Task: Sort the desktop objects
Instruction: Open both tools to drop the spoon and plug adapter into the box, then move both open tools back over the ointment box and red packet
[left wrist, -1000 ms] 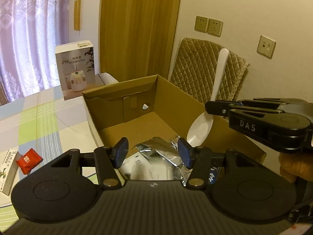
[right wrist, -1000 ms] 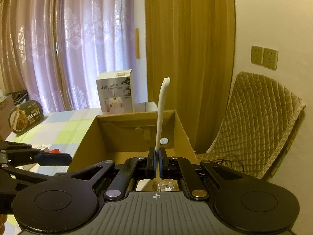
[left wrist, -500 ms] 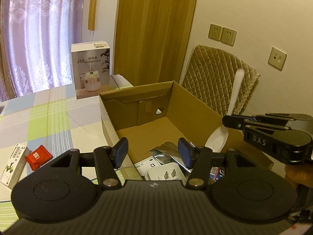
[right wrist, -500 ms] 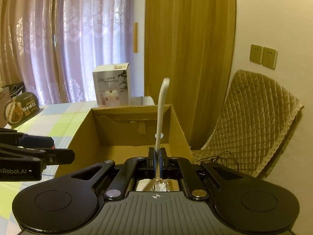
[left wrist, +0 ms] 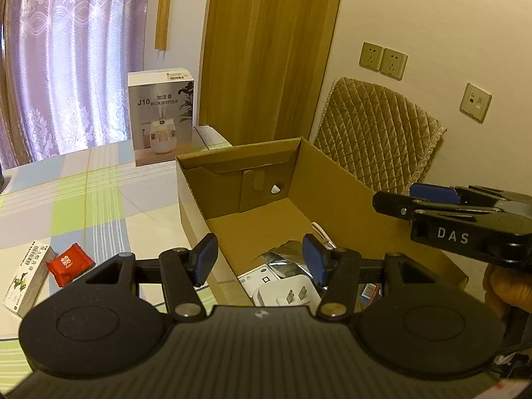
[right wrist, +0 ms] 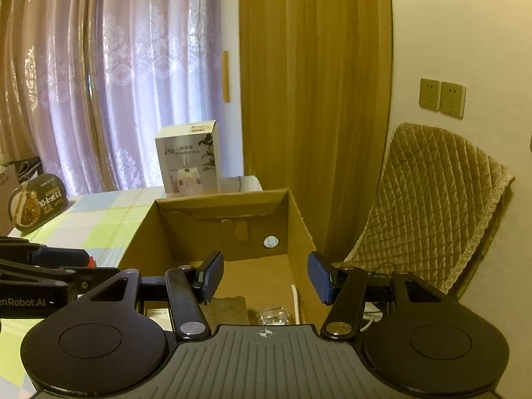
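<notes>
**Spoon lies in the box**

Both grippers hang over the cardboard box [left wrist: 332, 179], the left gripper [left wrist: 259, 261] and right gripper [right wrist: 266, 276] each with jaws spread, empty. The white spoon [right wrist: 295, 302] rests inside, against the right wall.

Brown cardboard box [left wrist: 335, 199], plain inside and out. In it, a white plug [left wrist: 289, 294] with metal prongs, a crinkled silver foil packet [left wrist: 286, 256] and a thin white handle [right wrist: 295, 302], perhaps a spoon. The tablecloth [left wrist: 83, 199] is checked in pale green, blue and white stripes. On it, a bright red packet [left wrist: 68, 264] with white print, beside a white carton [left wrist: 25, 277] with green marks. White and grey humidifier box [left wrist: 161, 113] with a dark plant picture. Lilac curtain [right wrist: 116, 83] with a pale lace pattern. Tan quilted cover [right wrist: 439, 206], diamond-stitched. Both tools are black with blue pads [left wrist: 204, 262].
</notes>
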Action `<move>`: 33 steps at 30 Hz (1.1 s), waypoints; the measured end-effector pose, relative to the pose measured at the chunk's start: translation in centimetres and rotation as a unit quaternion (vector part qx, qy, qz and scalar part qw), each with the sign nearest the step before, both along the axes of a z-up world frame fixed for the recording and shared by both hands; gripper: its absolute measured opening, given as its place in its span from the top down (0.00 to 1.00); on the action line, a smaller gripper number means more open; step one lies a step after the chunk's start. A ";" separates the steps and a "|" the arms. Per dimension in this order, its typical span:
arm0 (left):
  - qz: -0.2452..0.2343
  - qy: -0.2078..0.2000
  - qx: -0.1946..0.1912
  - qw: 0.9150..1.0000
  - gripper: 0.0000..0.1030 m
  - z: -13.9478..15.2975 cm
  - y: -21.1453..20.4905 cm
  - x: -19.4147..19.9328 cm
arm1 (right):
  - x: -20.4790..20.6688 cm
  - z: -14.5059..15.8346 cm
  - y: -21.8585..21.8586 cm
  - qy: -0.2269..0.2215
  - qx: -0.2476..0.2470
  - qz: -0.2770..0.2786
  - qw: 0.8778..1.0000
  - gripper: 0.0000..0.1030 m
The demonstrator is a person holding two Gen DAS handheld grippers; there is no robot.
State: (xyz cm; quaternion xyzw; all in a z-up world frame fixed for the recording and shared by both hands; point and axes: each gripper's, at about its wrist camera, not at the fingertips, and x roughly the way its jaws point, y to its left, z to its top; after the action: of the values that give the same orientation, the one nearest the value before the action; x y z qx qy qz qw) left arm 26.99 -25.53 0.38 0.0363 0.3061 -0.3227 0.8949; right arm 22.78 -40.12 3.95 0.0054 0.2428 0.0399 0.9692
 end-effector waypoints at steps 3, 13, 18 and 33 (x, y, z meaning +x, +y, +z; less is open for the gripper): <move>0.002 0.000 0.001 1.000 0.51 0.0 0.2 0.0 | 0.0 0.0 0.2 0.000 -0.001 0.002 1.000 0.48; 0.009 -0.004 0.005 1.000 0.51 0.2 1.2 -0.1 | 0.0 0.1 0.9 0.000 -0.001 0.010 1.000 0.48; 0.013 -0.005 0.010 1.000 0.50 0.2 1.8 -0.1 | 0.0 0.1 1.5 0.000 0.001 0.017 1.000 0.48; 0.052 -0.013 0.043 0.998 0.28 0.1 6.8 0.0 | 0.0 0.2 4.5 -0.004 0.014 0.061 0.998 0.44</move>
State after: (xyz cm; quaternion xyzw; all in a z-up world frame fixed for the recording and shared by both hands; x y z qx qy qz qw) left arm 26.97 -18.70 0.47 0.0632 0.3098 -0.2613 0.9120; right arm 22.80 -35.57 4.17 0.0036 0.2378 0.1026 0.9659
